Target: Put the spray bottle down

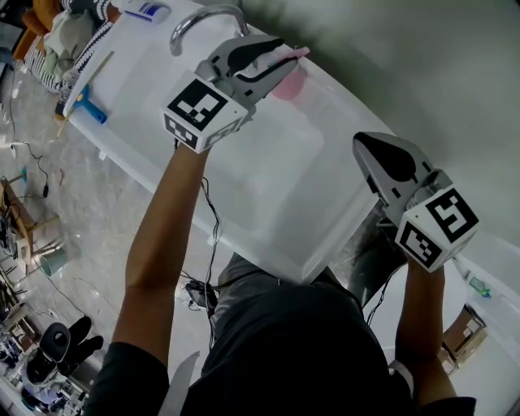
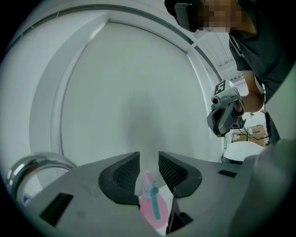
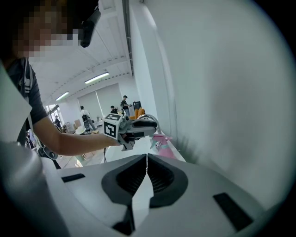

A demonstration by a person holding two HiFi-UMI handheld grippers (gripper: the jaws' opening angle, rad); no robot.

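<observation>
bottle on the tub ledge, release under way

my left hand-held gripper (image 1: 280,53) is out over the far ledge of the tub (image 1: 130,154), close to the wall (image 1: 406,65) and just past the tap (image 1: 203,20). the bottle (image 1: 291,81) sits under its tips. in the right gripper view the bottle (image 3: 162,142) looks to stand upright on the ledge, base down, with the left hand-held gripper (image 3: 155,127) over its head.

in the left gripper view the jaws stand apart around the bottle (image 2: 150,208). i see a pale sliver on each side of its pink top and teal nozzle, so i read the left hand-held gripper (image 2: 149,162) as released, around the bottle but not pinching it. i cannot be sure that neither pad touches it.

my right hand-held gripper (image 1: 361,142) hangs over the near side of the tub, well apart from the bottle. its jaws are clenched together on nothing (image 3: 147,159).

i judge the put-down as all but done. the next move calls for a straight lift of the left hand-held gripper, with the jaws kept wide. the nozzle sticks out between them, and a sideways pull could catch it and tip the bottle into the tub.
</observation>
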